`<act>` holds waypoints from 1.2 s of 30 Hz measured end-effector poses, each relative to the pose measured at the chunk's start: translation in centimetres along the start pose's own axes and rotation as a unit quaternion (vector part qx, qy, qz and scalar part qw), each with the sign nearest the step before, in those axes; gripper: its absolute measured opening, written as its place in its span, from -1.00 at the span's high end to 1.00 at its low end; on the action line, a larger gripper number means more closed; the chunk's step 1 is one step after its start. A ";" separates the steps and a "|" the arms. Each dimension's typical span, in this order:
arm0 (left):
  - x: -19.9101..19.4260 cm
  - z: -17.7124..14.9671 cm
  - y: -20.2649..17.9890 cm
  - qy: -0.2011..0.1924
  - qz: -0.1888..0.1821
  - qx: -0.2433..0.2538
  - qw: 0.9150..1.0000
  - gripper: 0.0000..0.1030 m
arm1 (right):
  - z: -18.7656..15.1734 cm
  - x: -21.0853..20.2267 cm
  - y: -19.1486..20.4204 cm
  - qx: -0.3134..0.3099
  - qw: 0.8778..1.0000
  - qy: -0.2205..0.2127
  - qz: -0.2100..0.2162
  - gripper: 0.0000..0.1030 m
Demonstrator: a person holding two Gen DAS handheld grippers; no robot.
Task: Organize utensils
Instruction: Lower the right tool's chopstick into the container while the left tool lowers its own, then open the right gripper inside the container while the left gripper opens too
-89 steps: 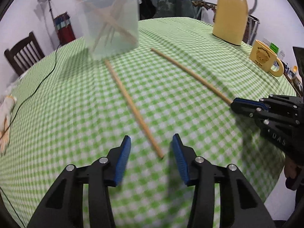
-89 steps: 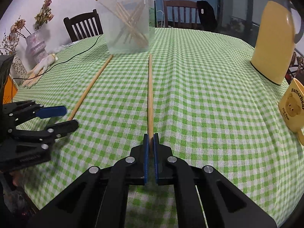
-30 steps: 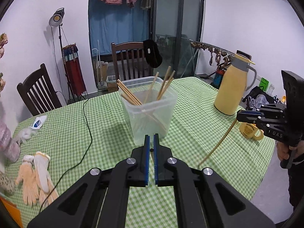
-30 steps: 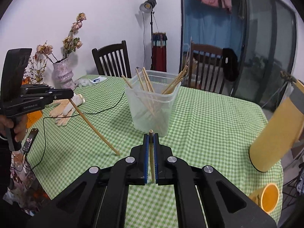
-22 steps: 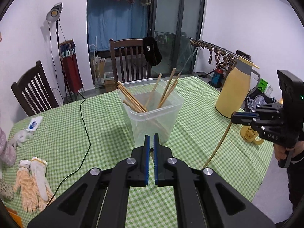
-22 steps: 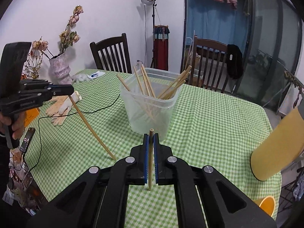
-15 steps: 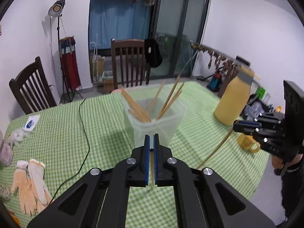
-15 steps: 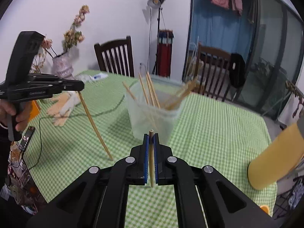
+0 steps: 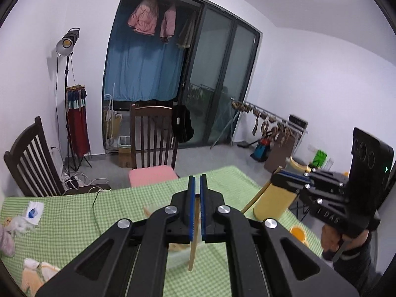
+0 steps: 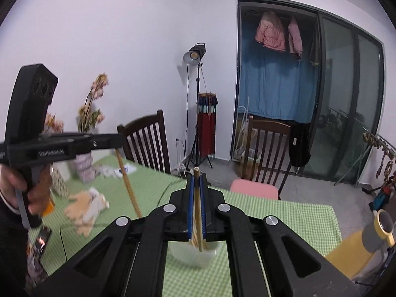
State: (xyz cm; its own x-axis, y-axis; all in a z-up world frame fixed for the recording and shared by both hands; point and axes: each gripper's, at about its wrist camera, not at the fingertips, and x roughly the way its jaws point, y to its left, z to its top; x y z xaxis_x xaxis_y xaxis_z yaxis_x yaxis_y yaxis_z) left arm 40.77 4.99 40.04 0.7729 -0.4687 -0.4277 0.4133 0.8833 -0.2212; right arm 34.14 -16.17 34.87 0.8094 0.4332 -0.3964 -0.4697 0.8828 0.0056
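My left gripper is shut on a wooden chopstick that hangs down between the pads, its lower end over the clear plastic tub. My right gripper is shut on a second chopstick whose lower end dips toward the tub holding several chopsticks. Both grippers are raised above the table and tilted up; the tub is mostly hidden behind the jaws. The left gripper also shows in the right wrist view with its chopstick; the right gripper shows in the left wrist view.
A green checked tablecloth covers the table. A yellow thermos and a yellow mug stand at the right. Gloves and a vase are at the left. Wooden chairs stand behind the table.
Both grippers have lifted and tilted upward, bringing their chopsticks above the tub. The tub has dropped low in both views, behind the jaws.
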 end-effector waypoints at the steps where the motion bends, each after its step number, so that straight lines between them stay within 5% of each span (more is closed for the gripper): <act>1: 0.4 0.5 0.3 -0.003 -0.003 -0.009 1.000 0.99 | 0.4 0.4 -0.1 0.003 1.000 -0.002 -0.001 0.91; 8: 6.7 1.1 3.7 -0.008 -0.031 -0.076 0.997 0.99 | 1.2 6.0 -2.0 0.045 0.999 0.016 0.007 0.91; 12: 13.2 -4.0 8.6 0.039 -0.041 -0.179 0.982 0.99 | -1.1 10.4 -3.9 0.091 0.994 0.053 0.019 0.91; 15: 16.9 -8.7 11.0 0.083 -0.020 -0.204 0.975 0.99 | -4.2 13.7 -5.3 0.126 0.987 0.099 0.034 0.90; 24: 17.6 -12.5 12.3 0.106 0.022 -0.161 0.981 0.95 | -10.1 18.4 -7.7 0.176 0.966 0.187 0.027 0.83; 27: 17.3 -12.3 11.9 0.119 0.026 -0.137 0.983 0.48 | -10.3 18.6 -7.7 0.172 0.965 0.196 0.016 0.65; 28: 17.1 -12.1 11.5 0.118 0.039 -0.126 0.984 0.13 | -10.3 18.5 -7.7 0.172 0.965 0.198 0.012 0.40; 32: 16.1 -11.6 9.7 0.115 0.045 -0.076 0.989 0.01 | -9.6 17.3 -6.9 0.155 0.969 0.191 0.009 0.09; 36: 14.7 -11.3 8.5 0.111 0.065 -0.053 0.990 -0.13 | -9.4 15.7 -7.0 0.149 0.972 0.182 0.002 0.03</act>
State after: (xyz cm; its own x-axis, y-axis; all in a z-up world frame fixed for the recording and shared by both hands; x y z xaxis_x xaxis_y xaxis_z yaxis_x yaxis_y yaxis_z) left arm 50.21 5.73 22.02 0.6861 -0.3482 -0.6387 0.2552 0.9374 -0.2369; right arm 46.77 -17.24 19.97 0.6033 0.3923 -0.6944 -0.3061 0.9179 0.2526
